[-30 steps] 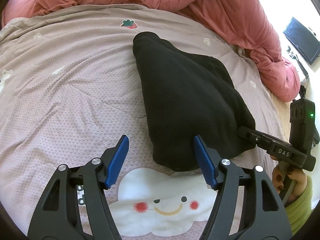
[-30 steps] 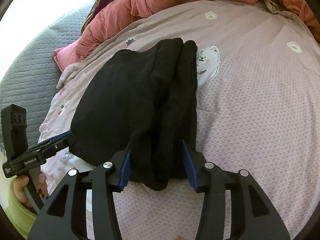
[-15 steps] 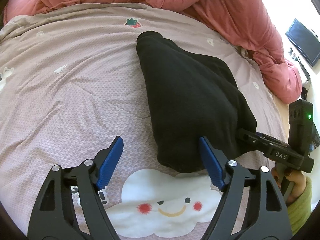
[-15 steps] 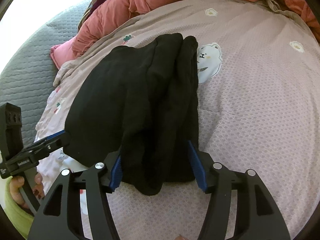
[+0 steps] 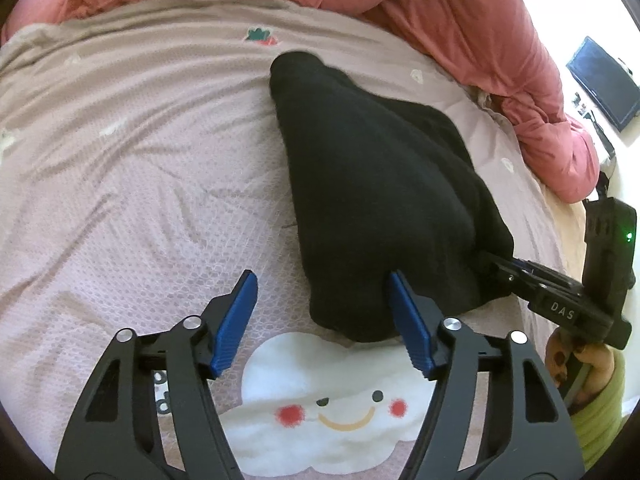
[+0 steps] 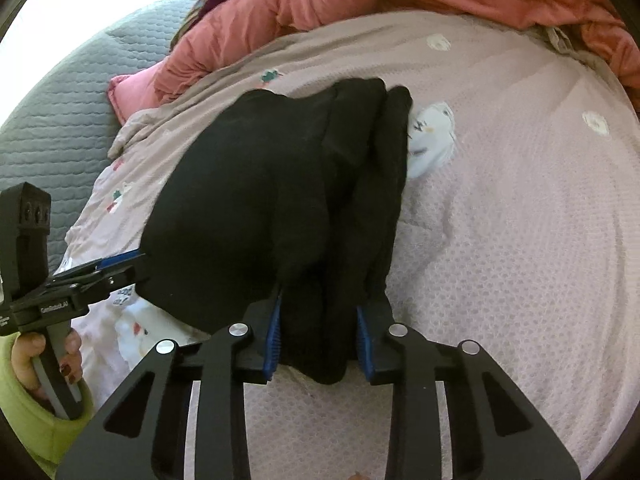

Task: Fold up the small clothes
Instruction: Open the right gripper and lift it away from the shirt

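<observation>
Left wrist view: black garment [image 5: 376,208] lay bunched on the bed sheet [image 5: 132,184], just above a cloud print [image 5: 340,412]. Left gripper [image 5: 322,308] fingers [image 5: 236,316] stood spread & had just narrowed a little; its right finger touched the garment's near edge, no pinch. Right wrist view: right gripper [image 6: 318,338] fingers [image 6: 274,336] had just been closing & pinched the garment's [image 6: 280,200] near fold. Pink quilt [image 5: 472,20] lay along the far side w/ a grey cover [image 6: 60,108] beside it.
</observation>
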Motion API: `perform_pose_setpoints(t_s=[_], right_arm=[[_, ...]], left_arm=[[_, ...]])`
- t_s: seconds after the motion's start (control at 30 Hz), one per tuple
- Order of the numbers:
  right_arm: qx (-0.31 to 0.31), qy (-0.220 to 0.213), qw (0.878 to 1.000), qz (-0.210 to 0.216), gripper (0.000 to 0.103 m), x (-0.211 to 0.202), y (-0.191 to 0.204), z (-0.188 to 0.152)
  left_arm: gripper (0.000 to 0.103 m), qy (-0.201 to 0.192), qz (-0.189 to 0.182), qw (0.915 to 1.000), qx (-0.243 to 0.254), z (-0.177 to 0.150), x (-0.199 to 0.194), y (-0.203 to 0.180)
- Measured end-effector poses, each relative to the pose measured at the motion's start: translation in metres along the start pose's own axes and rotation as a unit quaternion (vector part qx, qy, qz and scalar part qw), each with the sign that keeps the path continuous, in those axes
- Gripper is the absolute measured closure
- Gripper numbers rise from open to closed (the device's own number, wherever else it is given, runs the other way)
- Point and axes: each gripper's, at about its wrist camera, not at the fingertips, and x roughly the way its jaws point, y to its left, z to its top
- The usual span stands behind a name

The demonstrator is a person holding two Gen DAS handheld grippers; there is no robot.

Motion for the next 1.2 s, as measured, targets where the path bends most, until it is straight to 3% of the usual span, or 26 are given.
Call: perform_pose_setpoints(t_s=[0.17,0.47,0.73,0.8,1.03,1.2], right_arm=[[0.004,-0.001,1.000,-0.010,0.067,0.006,-0.002,-0.003],[-0.003,-0.023,0.999,-0.024,0.047,-0.015,0.004,-0.002],[0.005,-0.048,0.998,-0.034,0.020,-0.032,0.003,0.002],[0.008,-0.056,0.998,-0.042,0.009,-0.037,0.003,0.003],[0.009,-0.086,0.995,-0.053,0.005,-0.058,0.006,0.008],[-0.001,-0.101,0.993,-0.058,0.005,-0.071,0.015,0.007]], left_arm=[[0.037,0.001,-0.003,0.9999,-0.010,-0.002,0.002,0.004],[0.035,-0.010,0.002,0.9999,-0.002,0.001,-0.009,-0.003],[0.029,-0.023,0.005,0.9997,0.002,0.004,-0.020,-0.009],[0.023,-0.028,0.007,0.9996,0.004,0.005,-0.025,-0.011],[0.010,-0.044,0.013,0.9989,0.007,0.005,-0.041,-0.014],[0.010,-0.063,0.032,0.9974,0.015,0.005,-0.055,-0.017]])
